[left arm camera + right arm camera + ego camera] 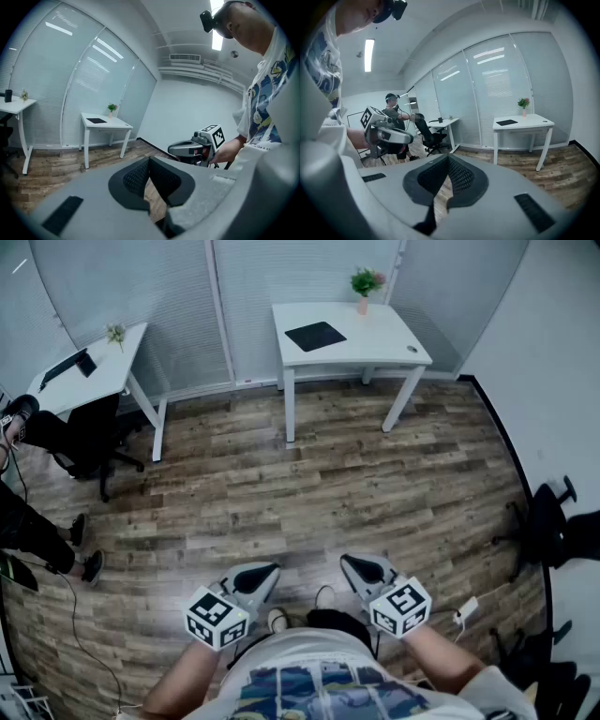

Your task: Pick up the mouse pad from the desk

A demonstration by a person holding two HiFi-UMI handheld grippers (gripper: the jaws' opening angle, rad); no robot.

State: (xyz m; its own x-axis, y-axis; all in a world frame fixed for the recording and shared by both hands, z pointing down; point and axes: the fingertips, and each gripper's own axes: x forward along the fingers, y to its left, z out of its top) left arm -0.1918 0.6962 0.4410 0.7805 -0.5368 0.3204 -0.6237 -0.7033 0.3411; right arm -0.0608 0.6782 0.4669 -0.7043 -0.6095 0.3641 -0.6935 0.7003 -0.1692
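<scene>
A black mouse pad (315, 336) lies flat on the white desk (375, 345) at the far side of the room, by the glass wall. My left gripper (265, 575) and right gripper (354, 565) hang side by side close to my body, far from the desk across the wooden floor. Both are shut with nothing between the jaws. In the left gripper view the jaw tips (150, 160) meet, and the mouse pad (96, 120) is small and distant. In the right gripper view the tips (448, 157) also touch, with the mouse pad (506, 122) on the desk (525, 125) to the right.
A small potted plant (365, 282) stands at the desk's back edge. A second white desk (94, 371) with an office chair (94, 437) is at the far left, and a person (28, 521) stands there. Black chairs (548, 521) and a white plug (466, 610) are at the right.
</scene>
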